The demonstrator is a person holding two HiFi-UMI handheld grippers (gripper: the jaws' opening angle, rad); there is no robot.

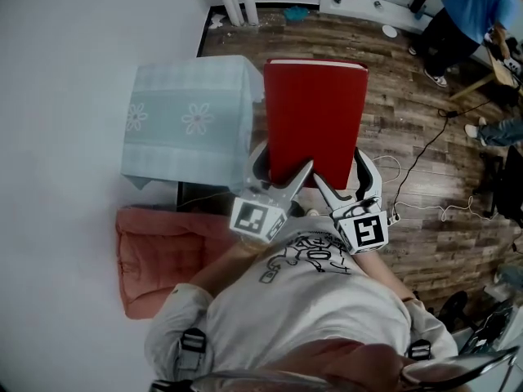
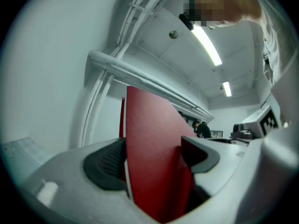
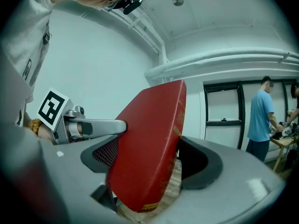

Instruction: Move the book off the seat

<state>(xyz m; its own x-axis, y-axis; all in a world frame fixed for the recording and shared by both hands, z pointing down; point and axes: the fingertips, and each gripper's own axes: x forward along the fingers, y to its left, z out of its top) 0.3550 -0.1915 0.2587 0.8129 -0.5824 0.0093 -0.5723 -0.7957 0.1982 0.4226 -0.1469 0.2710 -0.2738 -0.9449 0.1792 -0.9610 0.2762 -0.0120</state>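
Observation:
A large red hardcover book (image 1: 315,117) is held out level in front of me, above the wooden floor. My left gripper (image 1: 282,176) is shut on its near edge at the left, and my right gripper (image 1: 347,184) is shut on the same edge at the right. In the left gripper view the red book (image 2: 152,134) stands on edge, filling the left gripper (image 2: 154,158), with both dark pads against its covers. In the right gripper view the book (image 3: 149,125) is clamped in the right gripper (image 3: 148,158), gold print showing on its spine. The left gripper (image 3: 86,126) appears there too.
A pink cushioned seat (image 1: 151,256) lies at the lower left, against the white wall. Beside the book stands a table under a pale blue flowered cloth (image 1: 192,117). A cable (image 1: 425,158) trails over the wood floor. A person in a blue shirt (image 1: 474,11) stands at the far right.

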